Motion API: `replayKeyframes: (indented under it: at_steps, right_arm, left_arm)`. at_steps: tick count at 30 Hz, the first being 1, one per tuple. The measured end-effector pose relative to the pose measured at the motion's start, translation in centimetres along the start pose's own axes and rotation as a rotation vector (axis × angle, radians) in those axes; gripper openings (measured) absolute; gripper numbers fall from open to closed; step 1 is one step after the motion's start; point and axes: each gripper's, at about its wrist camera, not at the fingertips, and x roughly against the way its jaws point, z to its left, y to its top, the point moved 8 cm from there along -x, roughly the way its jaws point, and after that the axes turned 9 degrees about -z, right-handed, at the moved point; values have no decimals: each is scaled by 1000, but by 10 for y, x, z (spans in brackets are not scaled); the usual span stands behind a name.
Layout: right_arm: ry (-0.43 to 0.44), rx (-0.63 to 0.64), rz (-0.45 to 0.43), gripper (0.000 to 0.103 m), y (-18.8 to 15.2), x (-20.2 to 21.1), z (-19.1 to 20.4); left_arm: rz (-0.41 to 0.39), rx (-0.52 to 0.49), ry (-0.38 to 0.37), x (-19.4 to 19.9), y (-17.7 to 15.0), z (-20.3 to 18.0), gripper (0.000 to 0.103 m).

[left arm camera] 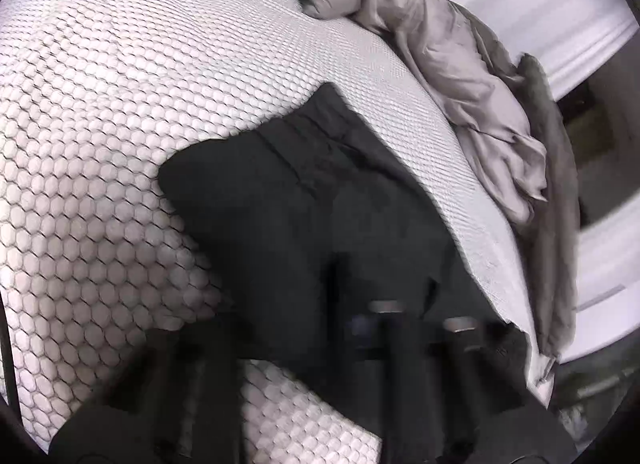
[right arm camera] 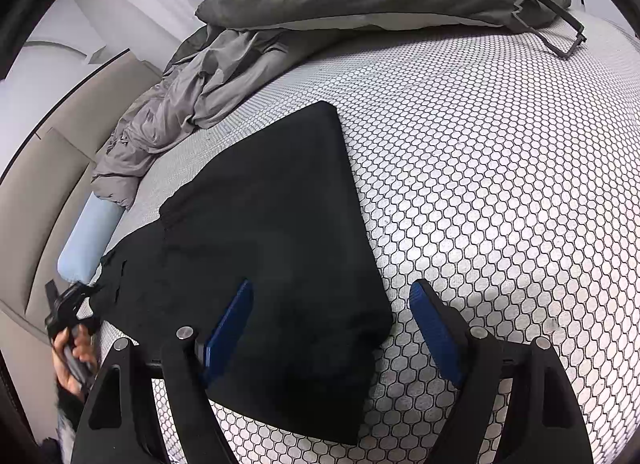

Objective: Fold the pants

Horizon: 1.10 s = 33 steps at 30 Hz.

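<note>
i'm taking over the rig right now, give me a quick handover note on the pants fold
Left claw: shut at the far-left edge of the pants, seemingly pinching the cloth there; its own view is blurred, so confirm the grip.
Right claw: open, blue pads on either side of the near corner of the pants, not pressing.
Pants: black, lying flat on the honeycomb-patterned mattress, already folded to a compact, roughly rectangular shape. Grey bedding and a light blue pillow sit along the far side, apart from the fold.
Left to do: probably close the right claw on the near corner and make the next fold.
</note>
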Motion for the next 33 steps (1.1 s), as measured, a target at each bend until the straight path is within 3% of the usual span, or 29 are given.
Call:
replayKeyframes:
  at_steps: [3,6,8,12,15,17,19,20,22,24,25,29,33]
  right_arm:
    - [-5,8,-8,82,-1,2,-1]
    - [-5,-3,-25,82,0,10,-8]
    - [-5,-4,-32,82,1,13,-9]
    - [-4,40,-51,82,3,17,-5]
    - [-2,45,-61,82,4,23,-6]
    - [-21,33,-92,82,9,31,-14]
    - [-45,13,-114,83,13,34,-25]
    - [-55,-2,-118,83,15,35,-33]
    - [-79,-36,-111,83,14,34,-50]
    - [-104,-55,-98,83,12,32,-65]
    - [-109,-56,-94,83,12,33,-69]
    - [-64,-34,-94,82,11,39,-62]
    - [77,-31,-79,82,9,39,-31]
  left_arm:
    - [-84,-56,18,19,6,-15,3]
    - [-232,-263,2,61,13,-71,2]
    - [-299,-379,-84,92,1,-127,2]
    - [-306,-520,-276,131,-56,-232,2]
    - [-223,-638,-428,144,-127,-309,3]
    - [-149,-706,-513,147,-192,-344,14]
    - [-6,-864,-583,135,-265,-365,79]
    - [103,-979,-588,120,-311,-366,79]
    - [225,-1076,-538,95,-359,-356,72]
    - [343,-1122,-536,89,-388,-342,70]
    - [349,-1130,-552,92,-390,-340,70]
    - [229,-1105,-597,109,-348,-336,71]
    - [158,-978,-536,95,-287,-324,77]
